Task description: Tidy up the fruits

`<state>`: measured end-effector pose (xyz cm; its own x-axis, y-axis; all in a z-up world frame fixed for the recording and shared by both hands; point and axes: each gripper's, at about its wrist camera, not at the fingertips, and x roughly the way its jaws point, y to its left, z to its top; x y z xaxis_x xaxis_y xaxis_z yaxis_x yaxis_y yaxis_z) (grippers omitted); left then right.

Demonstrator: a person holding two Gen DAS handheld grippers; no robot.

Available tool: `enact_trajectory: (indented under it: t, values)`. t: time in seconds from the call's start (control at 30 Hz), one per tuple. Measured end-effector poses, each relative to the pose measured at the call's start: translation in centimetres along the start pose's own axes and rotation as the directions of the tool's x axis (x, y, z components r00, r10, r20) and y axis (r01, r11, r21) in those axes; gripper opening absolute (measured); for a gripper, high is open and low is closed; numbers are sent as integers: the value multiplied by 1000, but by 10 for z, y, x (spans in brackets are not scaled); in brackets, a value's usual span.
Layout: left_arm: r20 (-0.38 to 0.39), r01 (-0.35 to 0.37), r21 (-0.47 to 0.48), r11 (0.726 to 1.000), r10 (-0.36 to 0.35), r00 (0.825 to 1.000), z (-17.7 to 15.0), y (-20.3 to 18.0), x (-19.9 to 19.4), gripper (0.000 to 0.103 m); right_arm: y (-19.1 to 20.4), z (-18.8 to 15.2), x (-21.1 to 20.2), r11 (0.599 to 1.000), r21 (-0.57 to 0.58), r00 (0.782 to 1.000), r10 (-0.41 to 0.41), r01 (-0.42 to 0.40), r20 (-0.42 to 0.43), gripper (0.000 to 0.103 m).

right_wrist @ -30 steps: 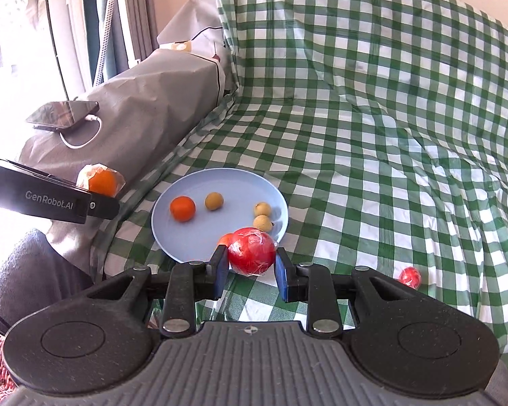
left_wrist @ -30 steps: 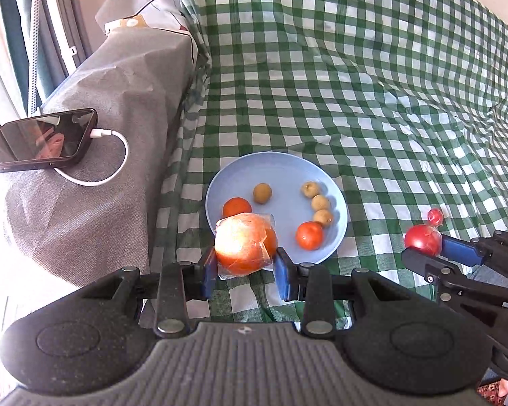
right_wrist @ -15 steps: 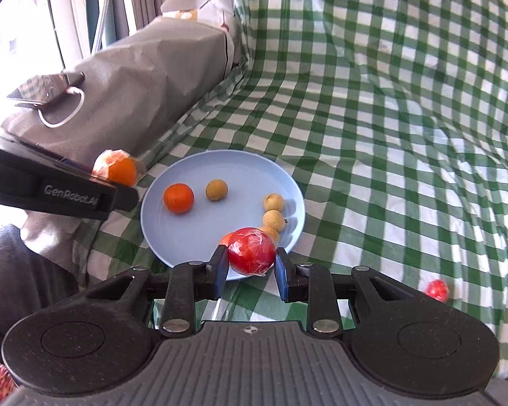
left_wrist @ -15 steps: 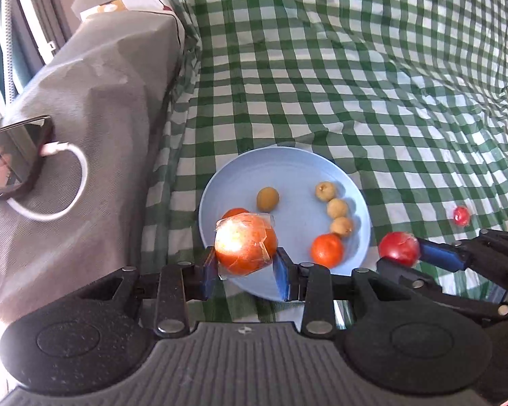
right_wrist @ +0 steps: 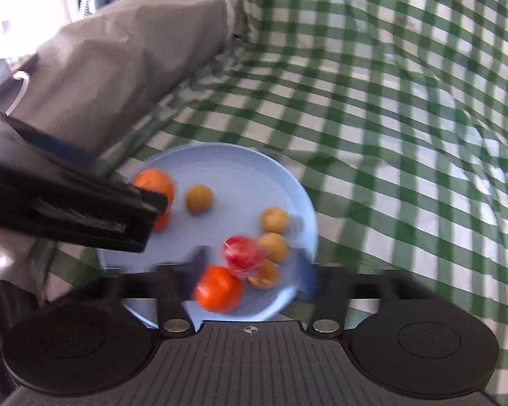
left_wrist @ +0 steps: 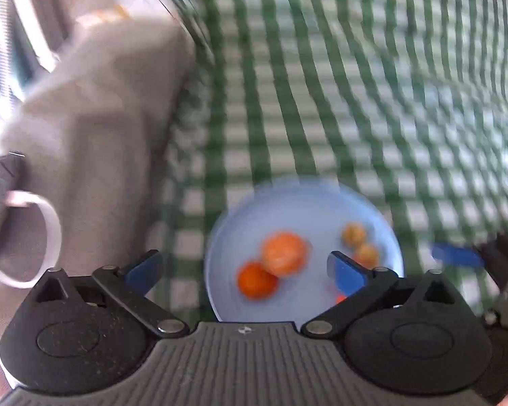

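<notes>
both tools, the left tool (left_wrist: 244,269) and the right tool (right_wrist: 250,267), now gape empty over the blue plate (right_wrist: 240,162), having just let go their wrapped orange (left_wrist: 283,253) and wrapped red fruit (right_wrist: 242,252), so both fruits lie gathered among the others.

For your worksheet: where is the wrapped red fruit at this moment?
In the right wrist view the wrapped red fruit lies on the blue plate, at its right side, against the small tan fruits and above an orange fruit.

One blue plate (right_wrist: 254,165) holds three orange fruits (right_wrist: 218,289), four tan ones (right_wrist: 198,199) and one red (right_wrist: 242,253).
</notes>
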<state>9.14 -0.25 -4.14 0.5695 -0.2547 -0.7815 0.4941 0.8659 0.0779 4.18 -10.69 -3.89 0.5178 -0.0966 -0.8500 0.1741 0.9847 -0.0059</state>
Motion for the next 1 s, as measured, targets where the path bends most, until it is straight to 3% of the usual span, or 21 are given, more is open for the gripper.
enact_trajectory:
  t: [0.07,0.2,0.33,0.6,0.8,1.0]
  values:
    - [10,33,-57,998,-33,999,-5,5,-14,103,-3,-4,-11,1000,-17,1000,-26,26,-7,84]
    - [-46,81,-116,990,-87,995,-16,7,-29,103,-9,-21,-36,997,8,994,-78,79,-79,94]
    - [-64,34,-85,996,-39,997,-24,2,-42,103,-7,-37,-59,981,108,982,-148,160,-113,102]
    - [-29,21,-57,998,-23,999,-38,6,-81,103,9,-46,-74,951,185,963,-220,247,-153,102]
    - [23,30,-23,999,-30,999,-47,21,-103,103,8,-37,-83,897,304,940,-265,322,-214,102]
    - [35,88,-49,995,-86,996,-55,46,-114,103,15,-40,-91,819,393,903,-329,418,-274,102]
